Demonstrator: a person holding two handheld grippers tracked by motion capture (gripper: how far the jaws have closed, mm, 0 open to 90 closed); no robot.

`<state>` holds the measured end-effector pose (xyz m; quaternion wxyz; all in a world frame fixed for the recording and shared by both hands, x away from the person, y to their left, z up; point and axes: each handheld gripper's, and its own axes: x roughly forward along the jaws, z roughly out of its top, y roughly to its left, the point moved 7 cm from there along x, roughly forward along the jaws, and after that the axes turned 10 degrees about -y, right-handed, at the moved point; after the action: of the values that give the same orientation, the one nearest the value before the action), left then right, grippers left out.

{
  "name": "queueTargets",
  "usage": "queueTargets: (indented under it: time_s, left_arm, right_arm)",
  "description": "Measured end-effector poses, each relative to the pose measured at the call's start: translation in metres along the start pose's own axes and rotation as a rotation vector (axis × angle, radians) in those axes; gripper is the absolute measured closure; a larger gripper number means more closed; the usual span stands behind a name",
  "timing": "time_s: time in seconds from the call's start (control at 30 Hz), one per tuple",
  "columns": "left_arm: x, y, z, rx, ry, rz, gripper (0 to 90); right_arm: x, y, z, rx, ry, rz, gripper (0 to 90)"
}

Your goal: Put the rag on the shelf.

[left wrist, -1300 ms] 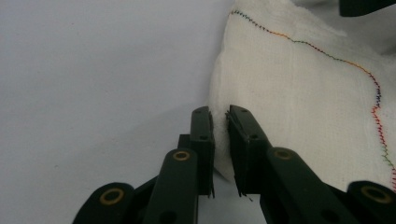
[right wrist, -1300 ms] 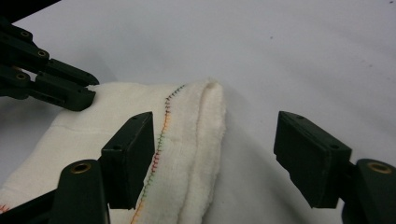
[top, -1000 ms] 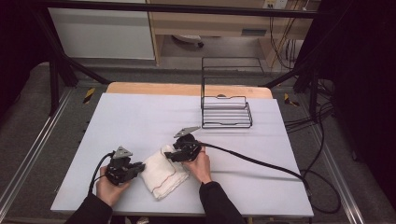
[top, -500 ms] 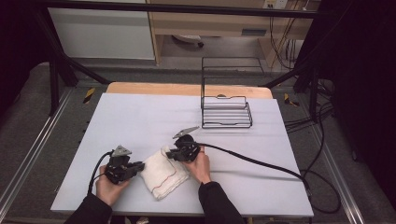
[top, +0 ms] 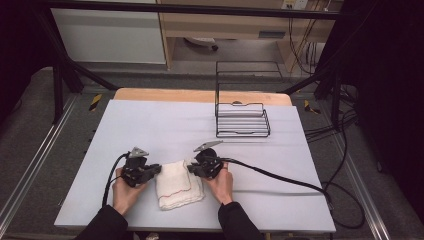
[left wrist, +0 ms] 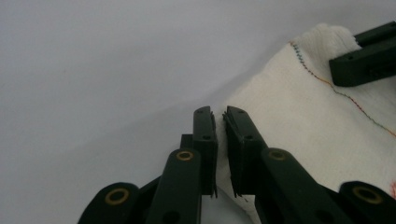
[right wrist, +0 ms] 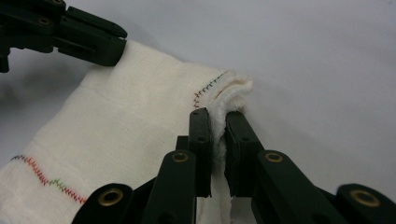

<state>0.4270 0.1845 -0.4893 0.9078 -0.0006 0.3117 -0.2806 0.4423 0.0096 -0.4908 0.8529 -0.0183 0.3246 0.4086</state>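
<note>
High view: white towel (top: pixel 176 184) lies folded on the table (top: pixel 165 125), well short of the wire rack (top: pixel 242 120). Left gripper (top: pixel 151 170) and right gripper (top: pixel 191 169) each pinch a far corner.

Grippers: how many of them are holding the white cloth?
2. The left gripper pinches the white cloth at its left edge; the right gripper pinches its right edge.

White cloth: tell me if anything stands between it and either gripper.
Nothing does. The right gripper is already clamped on a bunched edge of the white cloth, and the left gripper has its nearly closed jaws at the opposite edge.
</note>
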Motion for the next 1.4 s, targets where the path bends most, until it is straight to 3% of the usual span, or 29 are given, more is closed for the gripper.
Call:
queueTargets:
  time_s: [0.2,0.4,0.5,0.6,0.73,0.9,1.1,1.4]
  left_arm:
    - [0.013,-0.005,0.006,0.017,-0.013,0.014,80.7]
    - [0.001,0.002,0.004,-0.001,-0.042,0.041,59.4]
    - [0.002,0.004,0.001,-0.034,-0.043,0.037,56.9]
    - [0.007,0.004,0.002,-0.056,-0.040,0.039,58.8]
    - [0.013,-0.001,0.001,-0.058,-0.023,0.034,68.8]
    - [0.014,-0.006,0.001,-0.046,-0.008,0.030,76.7]
    - [0.016,-0.007,0.000,-0.039,-0.008,0.027,79.3]
    - [0.017,-0.009,0.000,0.018,-0.020,0.022,79.8]
  right_arm:
    - [-0.009,-0.004,-0.008,0.030,-0.018,-0.031,81.6]
    - [-0.012,-0.007,-0.008,-0.019,-0.049,-0.046,68.9]
    - [-0.015,-0.008,-0.007,-0.026,-0.070,-0.051,63.2]
    - [-0.019,-0.013,-0.004,-0.048,-0.104,-0.060,49.8]
    - [-0.022,-0.016,0.001,-0.077,-0.124,-0.065,40.1]
    - [-0.021,-0.021,0.008,-0.064,-0.141,-0.065,35.2]
    - [-0.009,-0.029,0.010,-0.001,-0.136,-0.058,35.3]
    - [0.003,-0.032,0.001,0.025,-0.100,-0.047,46.0]
